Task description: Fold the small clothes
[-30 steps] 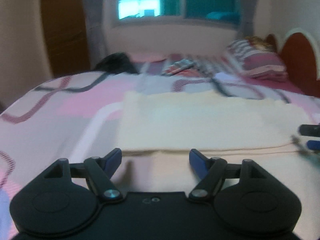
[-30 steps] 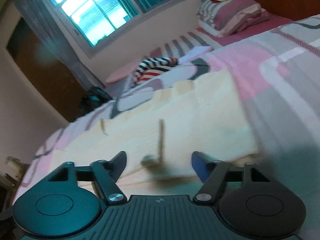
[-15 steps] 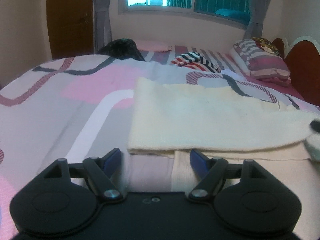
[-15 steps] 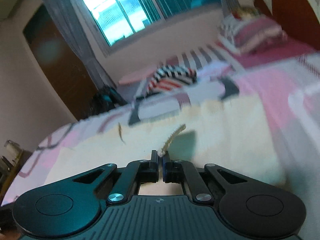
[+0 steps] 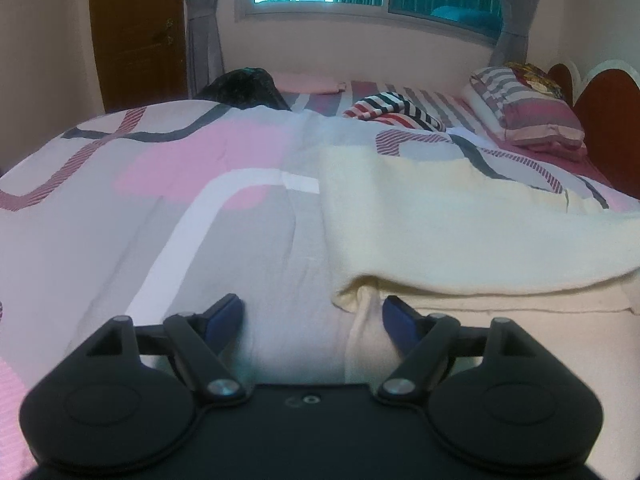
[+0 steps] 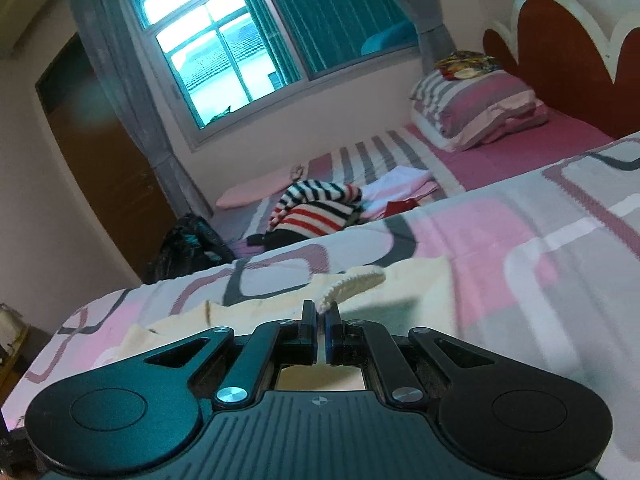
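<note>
Here the cream garment (image 5: 460, 240) lies on the patterned bedspread (image 5: 160, 208); our right gripper (image 6: 321, 318) pinches its ribbed edge, our left gripper (image 5: 312, 316) is opening, nothing gripped. Soft, light, floppy; we would judge its near corner the best hold.

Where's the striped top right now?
The striped top lies crumpled at the far side of the bed in both views, below the window, between the black bag and the pillow.

Black left gripper (image 5: 312, 314), blue-padded fingers (image 5: 224, 314), silver pivot screws
</note>
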Demonstrator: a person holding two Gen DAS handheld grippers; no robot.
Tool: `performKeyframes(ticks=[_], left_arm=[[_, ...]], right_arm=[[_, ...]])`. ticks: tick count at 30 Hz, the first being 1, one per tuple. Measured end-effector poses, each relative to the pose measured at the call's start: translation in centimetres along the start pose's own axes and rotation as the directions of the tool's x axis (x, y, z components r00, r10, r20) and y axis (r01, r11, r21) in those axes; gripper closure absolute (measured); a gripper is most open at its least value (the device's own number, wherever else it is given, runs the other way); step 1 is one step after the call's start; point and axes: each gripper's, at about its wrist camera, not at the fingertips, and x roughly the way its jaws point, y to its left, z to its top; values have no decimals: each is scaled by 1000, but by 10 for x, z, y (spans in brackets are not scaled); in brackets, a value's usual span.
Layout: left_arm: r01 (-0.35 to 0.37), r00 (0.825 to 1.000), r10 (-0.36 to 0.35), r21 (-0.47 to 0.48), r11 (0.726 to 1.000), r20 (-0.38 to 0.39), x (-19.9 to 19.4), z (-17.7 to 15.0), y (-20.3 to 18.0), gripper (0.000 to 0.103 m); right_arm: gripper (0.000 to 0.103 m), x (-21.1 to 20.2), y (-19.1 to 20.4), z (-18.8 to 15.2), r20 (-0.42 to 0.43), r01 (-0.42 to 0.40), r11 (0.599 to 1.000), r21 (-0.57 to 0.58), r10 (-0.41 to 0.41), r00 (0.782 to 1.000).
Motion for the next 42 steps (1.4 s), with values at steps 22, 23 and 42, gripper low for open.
performKeyframes(ticks=[22,23,42], left_arm=[[19,1000,-18,-60,998,18,-6,3,11,30],[11,1000,-11,-62,998,12,-5,3,13,29],[145,985,-158,178,973,63,-32,26,-40,18]], right_arm=[[100,-9,-37,-20,-67,59,998,30,-57,996],[100,-8,-37,-21,-68,58,998,34,-55,996],[100,-13,-29,-27,-40,114,993,16,-113,993]])
